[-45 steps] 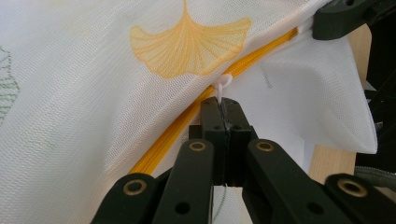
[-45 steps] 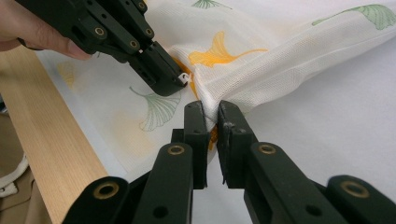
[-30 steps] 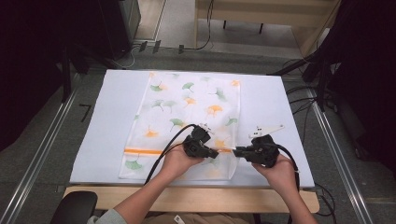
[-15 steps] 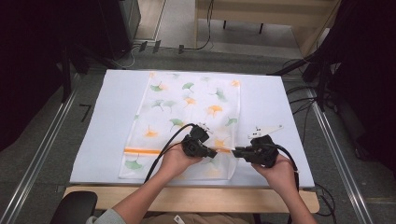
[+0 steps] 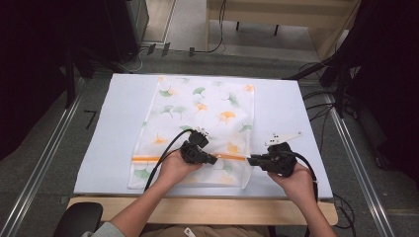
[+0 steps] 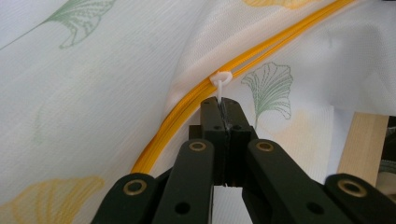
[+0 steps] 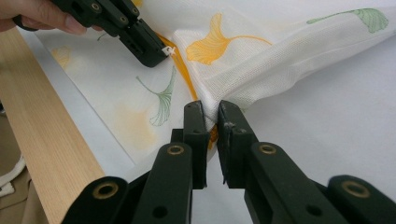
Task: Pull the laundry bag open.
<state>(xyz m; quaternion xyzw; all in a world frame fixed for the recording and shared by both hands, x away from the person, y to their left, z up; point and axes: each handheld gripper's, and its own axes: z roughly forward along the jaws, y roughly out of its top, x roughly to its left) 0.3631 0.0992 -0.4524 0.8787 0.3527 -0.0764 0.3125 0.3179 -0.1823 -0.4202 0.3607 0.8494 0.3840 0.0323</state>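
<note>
where tongs [image 5: 215,160] grip zipper pull [image 6: 221,78], bunched mesh bag [image 5: 197,113] folds alongside

Mesh bag [image 5: 200,118] flat on table [image 5: 106,133], mid-table; zipper [image 5: 148,159] across bag's near end, parallel to table's near edge.

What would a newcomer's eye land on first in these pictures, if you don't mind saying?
Probably the white mesh bag printed with green and orange ginkgo leaves, lying flat in the middle of the table. Next, its orange zipper near the person's edge: the left gripper is shut on the white zipper pull, while the right gripper pinches the bag's right-hand edge at the zipper's end.
</note>
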